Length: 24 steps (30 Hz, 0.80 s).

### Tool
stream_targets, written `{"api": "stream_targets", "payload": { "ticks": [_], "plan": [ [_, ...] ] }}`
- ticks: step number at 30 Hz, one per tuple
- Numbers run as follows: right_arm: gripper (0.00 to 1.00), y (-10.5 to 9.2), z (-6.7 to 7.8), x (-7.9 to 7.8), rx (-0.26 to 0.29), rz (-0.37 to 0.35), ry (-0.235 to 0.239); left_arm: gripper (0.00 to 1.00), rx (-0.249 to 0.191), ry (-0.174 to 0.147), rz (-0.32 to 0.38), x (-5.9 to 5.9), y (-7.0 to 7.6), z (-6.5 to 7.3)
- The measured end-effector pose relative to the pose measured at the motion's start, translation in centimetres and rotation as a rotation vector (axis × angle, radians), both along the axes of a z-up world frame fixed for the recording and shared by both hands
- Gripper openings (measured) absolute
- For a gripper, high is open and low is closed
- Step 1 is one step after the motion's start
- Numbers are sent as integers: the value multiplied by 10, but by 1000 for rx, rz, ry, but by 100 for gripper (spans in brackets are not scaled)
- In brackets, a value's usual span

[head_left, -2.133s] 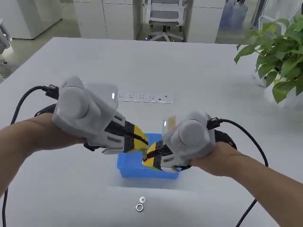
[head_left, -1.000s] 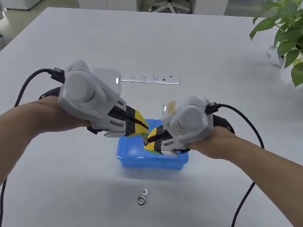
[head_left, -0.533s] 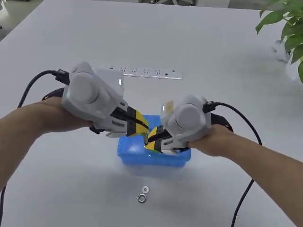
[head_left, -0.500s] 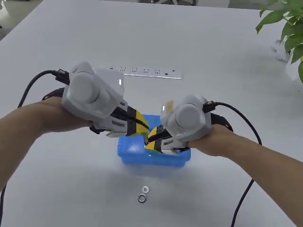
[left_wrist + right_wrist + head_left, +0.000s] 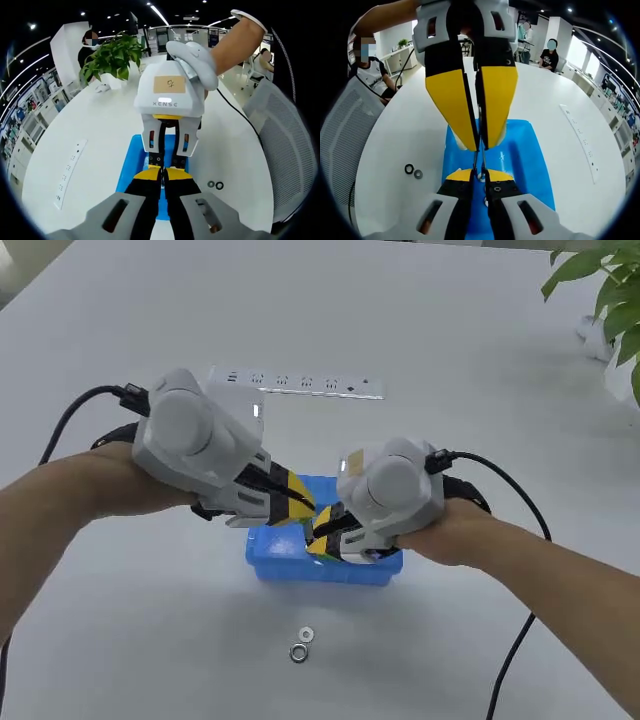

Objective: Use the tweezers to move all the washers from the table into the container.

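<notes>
A blue container [image 5: 290, 566] sits on the white table, with both grippers meeting tip to tip over it. My left gripper [image 5: 306, 508] comes in from the left, its yellow jaws shut on thin dark tweezers [image 5: 478, 150]. Facing it from the right, my right gripper [image 5: 318, 540] has its jaws closed on the tweezers' other end. The left gripper view has my left gripper [image 5: 162, 173] at the bottom and the right gripper [image 5: 167, 161] opposite. Two washers [image 5: 302, 644] lie side by side on the table in front of the container, also washers [image 5: 215, 185] and washers [image 5: 413, 171].
A white power strip [image 5: 295, 383] lies on the table beyond the container. A potted plant [image 5: 600, 280] stands at the far right. Cables trail from both grippers. People sit at the table's far side in the right gripper view.
The head camera has tilted down and shifted. Both grippers stay tip to tip over the container, and the two washers lie where they were.
</notes>
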State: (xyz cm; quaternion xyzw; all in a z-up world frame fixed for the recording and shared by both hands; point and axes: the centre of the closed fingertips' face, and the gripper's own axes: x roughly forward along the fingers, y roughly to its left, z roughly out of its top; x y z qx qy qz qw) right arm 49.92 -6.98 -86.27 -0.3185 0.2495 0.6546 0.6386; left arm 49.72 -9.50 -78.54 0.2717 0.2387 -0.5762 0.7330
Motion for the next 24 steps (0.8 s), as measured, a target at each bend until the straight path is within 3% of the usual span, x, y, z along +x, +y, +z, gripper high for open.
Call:
{"api": "stream_targets", "payload": {
  "ticks": [13,24],
  "plan": [
    [11,-1,9,-2,0,13,-21,6,-9,-11,-6,-4,-1,11],
    [11,0,30,-2,23,8,-53,6,-9,-43,-18,-6,-2,32]
  ]
}}
